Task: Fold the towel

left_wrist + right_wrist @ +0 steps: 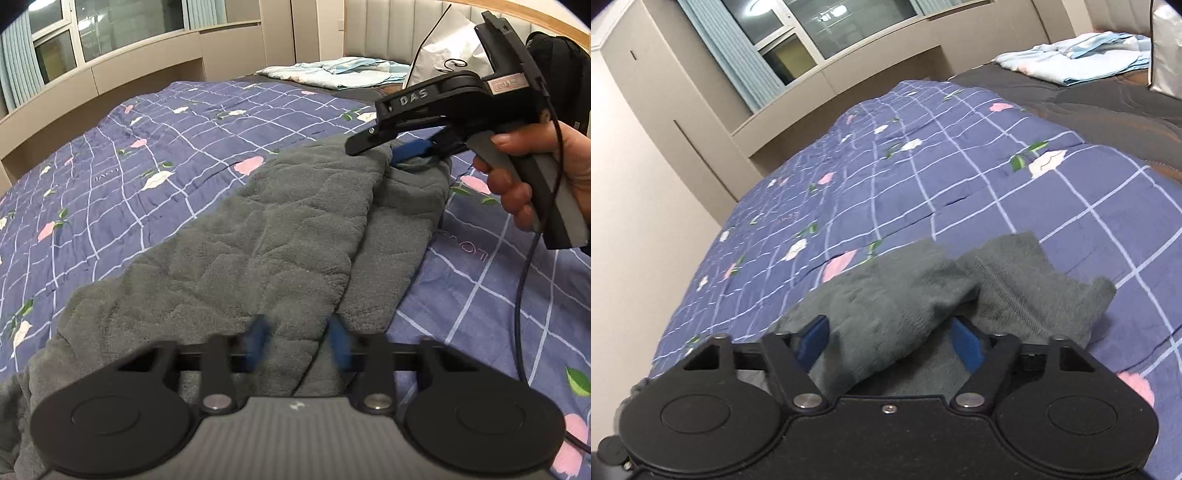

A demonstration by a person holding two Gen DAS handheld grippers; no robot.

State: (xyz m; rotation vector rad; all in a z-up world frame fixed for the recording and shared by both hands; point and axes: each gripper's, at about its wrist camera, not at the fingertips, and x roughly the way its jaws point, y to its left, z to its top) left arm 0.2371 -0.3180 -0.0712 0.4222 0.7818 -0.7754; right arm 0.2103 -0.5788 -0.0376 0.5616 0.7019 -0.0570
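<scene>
A grey towel [258, 240] lies lengthwise on the bed, its long left side folded over onto the rest. In the left wrist view my left gripper [299, 341] hovers at the towel's near end. Its blue pads [258, 339] are blurred and stand apart, with the fold's edge between them. A hand [517, 192] holds my right gripper [373, 155] at the towel's far end. In the right wrist view the right gripper [890, 345] is open, its blue pads [812, 343] wide apart on either side of a raised fold of the towel [905, 314].
The towel rests on a blue checked bedspread [147, 147] with pink and white flowers. Folded light-blue bedding [332, 72] and a white bag [443, 55] lie near the headboard. A black cable [524, 295] hangs from the right gripper. Cabinets and a window stand beyond the bed.
</scene>
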